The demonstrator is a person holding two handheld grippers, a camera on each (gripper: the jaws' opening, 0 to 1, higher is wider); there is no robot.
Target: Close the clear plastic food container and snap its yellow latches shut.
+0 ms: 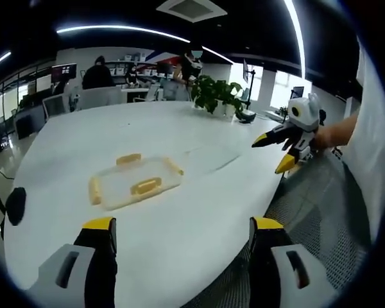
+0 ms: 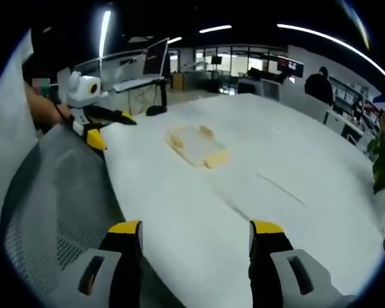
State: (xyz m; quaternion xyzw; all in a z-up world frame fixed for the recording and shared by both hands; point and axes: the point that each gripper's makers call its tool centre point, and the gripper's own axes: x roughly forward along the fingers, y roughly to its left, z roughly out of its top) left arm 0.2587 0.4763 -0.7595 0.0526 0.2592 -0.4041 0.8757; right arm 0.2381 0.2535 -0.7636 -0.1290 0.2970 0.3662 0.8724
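White and bare, the big office table [image 1: 199, 212] carries the clear food container [image 1: 133, 183] well ahead of the left gripper [image 1: 183, 234], slightly left of its wide-open, empty jaws. Yellow latches [image 1: 145, 187] line its rim. Off to that gripper's right, the right gripper [image 1: 283, 144] hangs at the table edge, also spread and empty, probably poised before approach.

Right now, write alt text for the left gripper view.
A clear plastic food container with yellow latches lies flat on a white table, untouched. The left gripper hangs open over the near edge, and the right gripper is open at the right, beyond the table's edge.
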